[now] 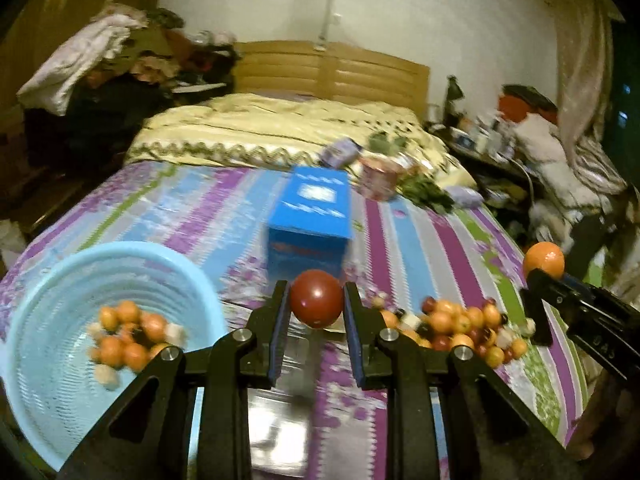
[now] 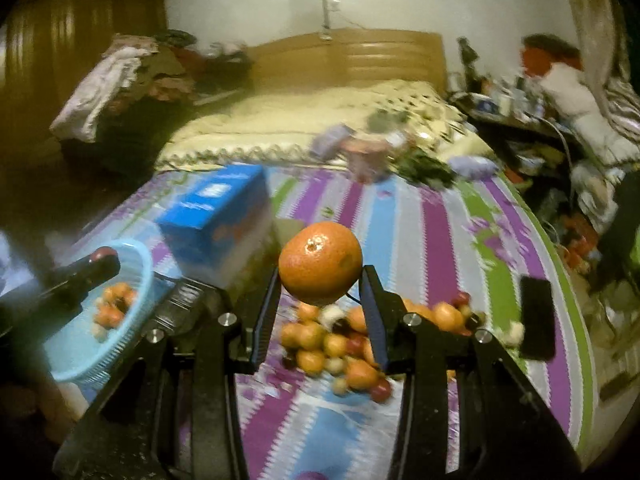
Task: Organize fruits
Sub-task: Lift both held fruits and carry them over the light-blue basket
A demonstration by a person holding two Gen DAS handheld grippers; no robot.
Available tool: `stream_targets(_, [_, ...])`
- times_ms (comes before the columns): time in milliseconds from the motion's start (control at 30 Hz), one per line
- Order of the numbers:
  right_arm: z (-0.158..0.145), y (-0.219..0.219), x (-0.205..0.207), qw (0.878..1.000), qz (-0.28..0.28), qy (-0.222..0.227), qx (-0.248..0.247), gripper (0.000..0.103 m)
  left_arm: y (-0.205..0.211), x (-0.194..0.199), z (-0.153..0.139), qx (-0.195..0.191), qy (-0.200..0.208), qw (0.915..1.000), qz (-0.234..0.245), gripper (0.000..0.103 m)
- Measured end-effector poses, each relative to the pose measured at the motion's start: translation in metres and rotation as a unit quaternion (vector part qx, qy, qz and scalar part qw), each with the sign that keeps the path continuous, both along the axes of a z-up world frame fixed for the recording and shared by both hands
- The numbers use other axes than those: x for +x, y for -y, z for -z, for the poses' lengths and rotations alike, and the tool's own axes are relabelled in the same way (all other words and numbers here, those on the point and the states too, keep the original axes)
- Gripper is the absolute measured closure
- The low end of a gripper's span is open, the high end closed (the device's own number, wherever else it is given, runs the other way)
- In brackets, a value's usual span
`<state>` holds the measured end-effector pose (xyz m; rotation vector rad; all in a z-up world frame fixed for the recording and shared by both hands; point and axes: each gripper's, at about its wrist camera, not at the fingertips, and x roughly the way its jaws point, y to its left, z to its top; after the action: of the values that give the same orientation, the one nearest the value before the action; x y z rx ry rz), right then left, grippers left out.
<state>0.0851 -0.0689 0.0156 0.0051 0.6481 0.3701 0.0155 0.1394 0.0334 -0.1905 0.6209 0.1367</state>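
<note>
Fruits fill both grippers — the left gripper (image 1: 316, 300) is clamped on a red fruit (image 1: 316, 298), the right gripper (image 2: 320, 276) on an orange (image 2: 320, 263) — above the loose pile (image 2: 340, 344), beside the blue basket (image 1: 48, 280).

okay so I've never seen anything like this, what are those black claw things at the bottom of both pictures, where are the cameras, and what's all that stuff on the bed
The black claws are two-finger grippers, one held in each of a person's hands; there is no robot. A fisheye camera on each gripper looks forward along its fingers, so one picture comes from the left hand and one from the right.

The left gripper is closed on a red fruit. The right gripper is closed on an orange.

Both are above a bed with a striped sheet. On it lie a pile of small fruits, a light blue basket already holding some fruits, a blue box and a black phone. The far clutter is too blurred to name.
</note>
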Motion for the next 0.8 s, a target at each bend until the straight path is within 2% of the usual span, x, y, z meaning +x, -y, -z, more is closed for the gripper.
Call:
stream_targets(233, [-0.023,-0.068,0.002,0.998,-0.061,0.01,0.007,0.062,-0.067,-0.02,-0.025,0.001,0.014,0.998,-0.061,0.077])
stream_targets(500, [-0.047,-0.141,0.001,0.992,-0.125,0.017,0.018,0.062,-0.139,-0.041,-0.039,0.005,0.014,0.9929,-0.118,0.077])
stream_targets(800, [-0.053,-0.211,-0.004,0.982,-0.187,0.008,0.009,0.062,-0.203,-0.056,-0.036,0.002,-0.014,0.9872,-0.159,0.077])
